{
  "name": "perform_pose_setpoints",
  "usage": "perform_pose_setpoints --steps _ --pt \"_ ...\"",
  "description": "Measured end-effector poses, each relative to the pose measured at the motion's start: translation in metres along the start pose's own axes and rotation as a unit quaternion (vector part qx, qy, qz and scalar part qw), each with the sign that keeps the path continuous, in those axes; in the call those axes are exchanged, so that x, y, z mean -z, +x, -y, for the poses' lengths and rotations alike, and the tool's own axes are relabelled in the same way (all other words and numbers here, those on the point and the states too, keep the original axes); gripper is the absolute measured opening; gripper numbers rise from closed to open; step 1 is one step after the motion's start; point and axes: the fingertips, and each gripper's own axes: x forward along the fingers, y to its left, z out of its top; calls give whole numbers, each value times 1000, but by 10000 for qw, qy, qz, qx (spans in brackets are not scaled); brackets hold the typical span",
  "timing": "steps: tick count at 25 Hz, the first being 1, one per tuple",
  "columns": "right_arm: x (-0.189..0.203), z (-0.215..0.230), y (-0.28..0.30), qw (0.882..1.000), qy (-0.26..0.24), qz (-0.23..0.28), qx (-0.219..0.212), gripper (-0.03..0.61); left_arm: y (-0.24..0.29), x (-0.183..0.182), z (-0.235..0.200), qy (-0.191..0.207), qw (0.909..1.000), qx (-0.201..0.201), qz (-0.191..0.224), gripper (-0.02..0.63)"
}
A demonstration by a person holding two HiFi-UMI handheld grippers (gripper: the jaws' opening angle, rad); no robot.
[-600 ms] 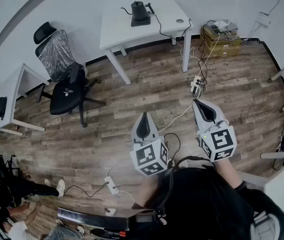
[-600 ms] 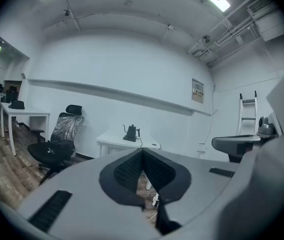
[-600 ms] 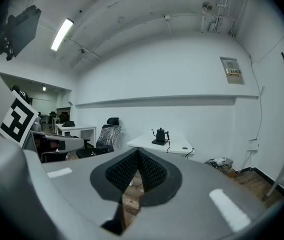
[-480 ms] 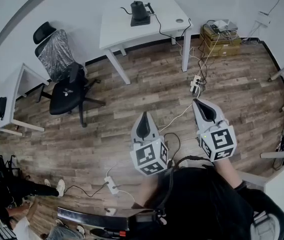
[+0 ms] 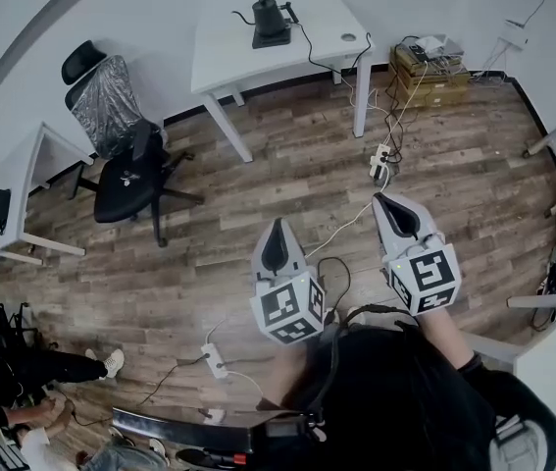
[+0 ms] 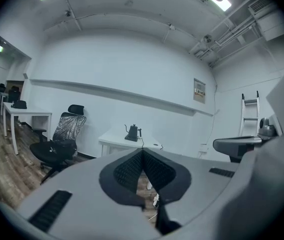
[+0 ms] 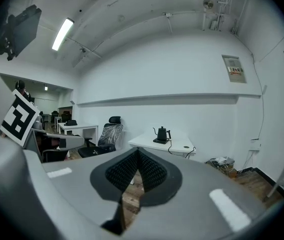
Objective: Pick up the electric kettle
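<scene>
A black gooseneck electric kettle (image 5: pixel 269 20) stands on its base on a white table (image 5: pixel 228 62) against the far wall. It also shows small in the left gripper view as the kettle (image 6: pixel 133 132) and in the right gripper view as the kettle (image 7: pixel 162 133). My left gripper (image 5: pixel 276 230) and right gripper (image 5: pixel 387 204) hover over the wooden floor, far short of the table. Both are shut with nothing between their pads, and both point toward the table.
A black office chair (image 5: pixel 126 160) stands left of the table. Power strips and cables (image 5: pixel 379 162) lie on the floor between me and the table. Cardboard boxes (image 5: pixel 429 70) sit right of it. Another white desk (image 5: pixel 27 189) is at the left, and a person's legs (image 5: pixel 57 369) at the lower left.
The whole scene has shifted slightly; the table and kettle sit a little higher and further left in the head view. The person's foot at the lower left has drawn back a bit.
</scene>
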Motion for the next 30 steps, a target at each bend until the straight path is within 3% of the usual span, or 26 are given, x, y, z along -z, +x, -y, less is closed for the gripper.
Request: perform_pose_setpoints --steps 7,16,23,30 --pt "3 3 -18 9992 -148 89 -348 2 -19 10 0 -205 9990 -395 82 0" --pt "3 3 -16 9985 -142 129 -507 3 -21 12 0 -305 9981 -537 83 0" --pt "-1 9 19 9983 -144 124 -555 2 16 -1 1 -230 9988 -403 164 0" --pt "-16 32 101 9989 -81 206 -411 3 92 -34 -23 -82 9990 -284 336 0"
